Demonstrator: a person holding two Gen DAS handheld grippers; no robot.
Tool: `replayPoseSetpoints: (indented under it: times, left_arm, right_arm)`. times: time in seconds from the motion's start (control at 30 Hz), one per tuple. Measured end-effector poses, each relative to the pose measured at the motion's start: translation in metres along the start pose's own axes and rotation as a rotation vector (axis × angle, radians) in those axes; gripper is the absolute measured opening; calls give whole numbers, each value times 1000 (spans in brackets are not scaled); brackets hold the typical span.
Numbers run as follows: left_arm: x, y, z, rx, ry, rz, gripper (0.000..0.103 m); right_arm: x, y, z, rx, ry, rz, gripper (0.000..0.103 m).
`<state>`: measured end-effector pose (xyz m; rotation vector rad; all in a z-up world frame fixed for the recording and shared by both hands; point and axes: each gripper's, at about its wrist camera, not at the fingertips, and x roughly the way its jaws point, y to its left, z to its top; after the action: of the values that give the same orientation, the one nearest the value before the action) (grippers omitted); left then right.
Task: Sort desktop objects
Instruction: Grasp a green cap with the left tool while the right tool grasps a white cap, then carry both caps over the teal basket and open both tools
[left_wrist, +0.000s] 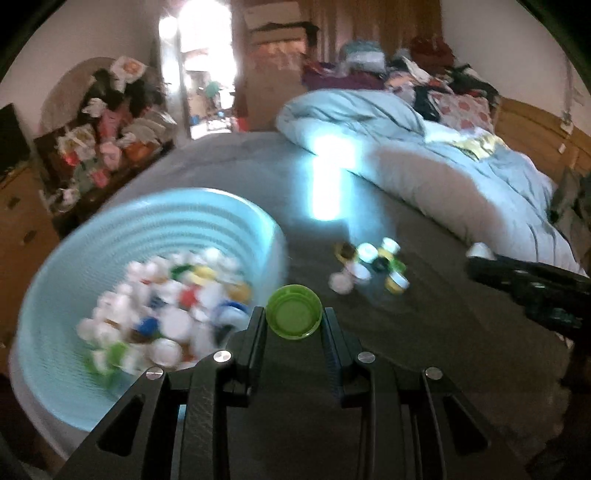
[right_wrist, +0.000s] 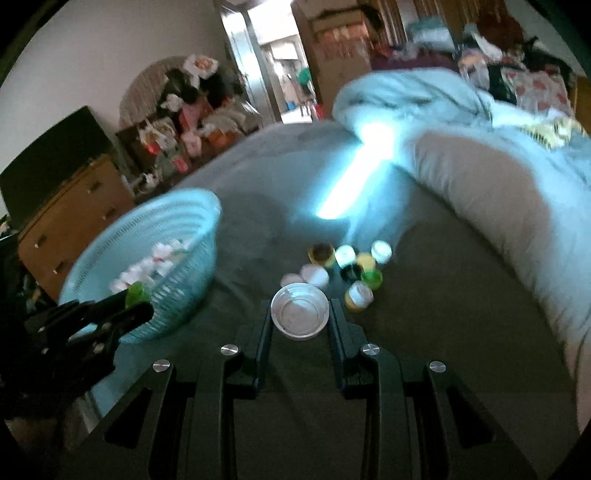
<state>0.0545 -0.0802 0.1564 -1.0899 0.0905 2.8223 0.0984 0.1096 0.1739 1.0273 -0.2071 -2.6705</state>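
Bed (left_wrist: 424, 332): grey sheet served as the work surface, with a rumpled duvet (left_wrist: 424, 155) along its far side.
Basket (left_wrist: 66, 280): pale blue and ribbed, it sat at the left, already heaped with mixed caps.
Loose caps (left_wrist: 369, 266): a small cluster lay on the sheet, near the basket but apart from it.
Left gripper (left_wrist: 294, 317): clenched on a green cap (left_wrist: 293, 312), held just beside the basket's rim.
Right gripper (right_wrist: 300, 317): clenched on a white cap (right_wrist: 300, 315), held above the sheet short of the cluster.
Risk: both views were blurred, suggesting fast motion; releasing early would likely drop the green cap outside the rim, and a thin edge grip could let either cap slip.
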Motion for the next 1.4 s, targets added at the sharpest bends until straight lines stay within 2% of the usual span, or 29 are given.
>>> replayPoseSetpoints:
  times: [0.27,0.6,1.0,1.4]
  left_arm:
    - [-35,62,23,-66,-28,116,31]
    - [-61,111,34,-98,-75,219,31]
    - [-56,157,38,-160,-64,256,31]
    - [-45,183,38,-179,-37,259,31]
  right_arm:
    - [-26,62,44,-107,-92,42,25]
    - [-17,130,76,-207,-120,102,26]
    - [15,187,89,-288,-91,146,26]
    - [43,205,96,-295,-37,191,26]
